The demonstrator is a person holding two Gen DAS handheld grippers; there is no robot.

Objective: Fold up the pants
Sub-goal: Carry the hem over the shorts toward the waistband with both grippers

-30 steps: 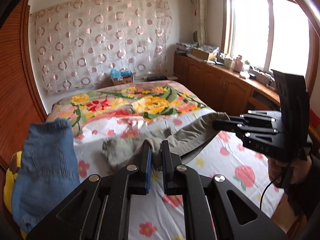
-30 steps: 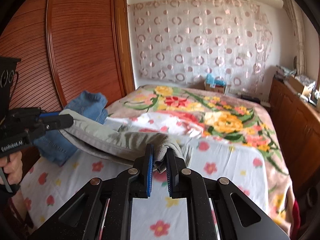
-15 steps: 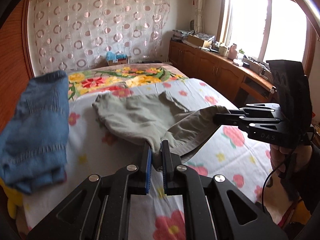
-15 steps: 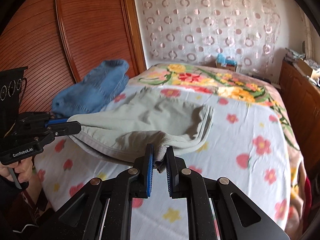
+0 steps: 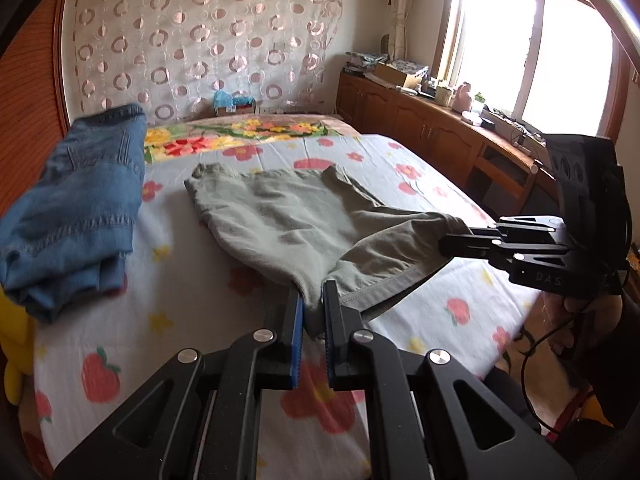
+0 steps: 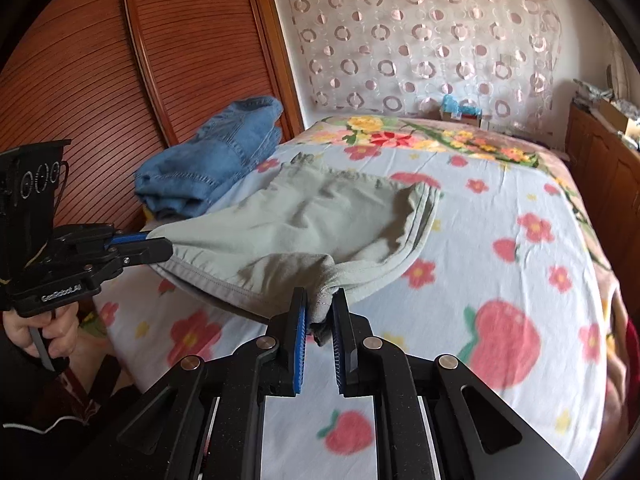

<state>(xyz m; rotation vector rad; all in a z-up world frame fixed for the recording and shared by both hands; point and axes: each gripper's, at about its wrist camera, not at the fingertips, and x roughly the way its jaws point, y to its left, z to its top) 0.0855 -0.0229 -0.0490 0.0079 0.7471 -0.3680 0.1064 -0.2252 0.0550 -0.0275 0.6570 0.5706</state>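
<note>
At the far left of the bed, in the left wrist view, a folded pair of blue jeans lies apart from the work. Right of it the grey-green pants lie on the flowered sheet with their far part flat and their near edge lifted off the bed. The left gripper has its fingers narrow, clamped on the near left corner of that edge; the cloth bunches between the blue pads. The right gripper is clamped the same way on the near right corner, and it shows at the right of the left wrist view with the hem pulled taut between the two.

The relation that matters: the held hem runs left to right between the fingers, while the rest of the pants stretches away from them toward the far end of the bed. Both hands are equally near, one per corner, so I judge the coming move to be a shared one that carries this edge forward over the flat part or lays it down square.

Compared with a second ago, both grippers have come down and the garment, then a rumpled heap, now lies spread and mostly flat on the sheet.
</note>
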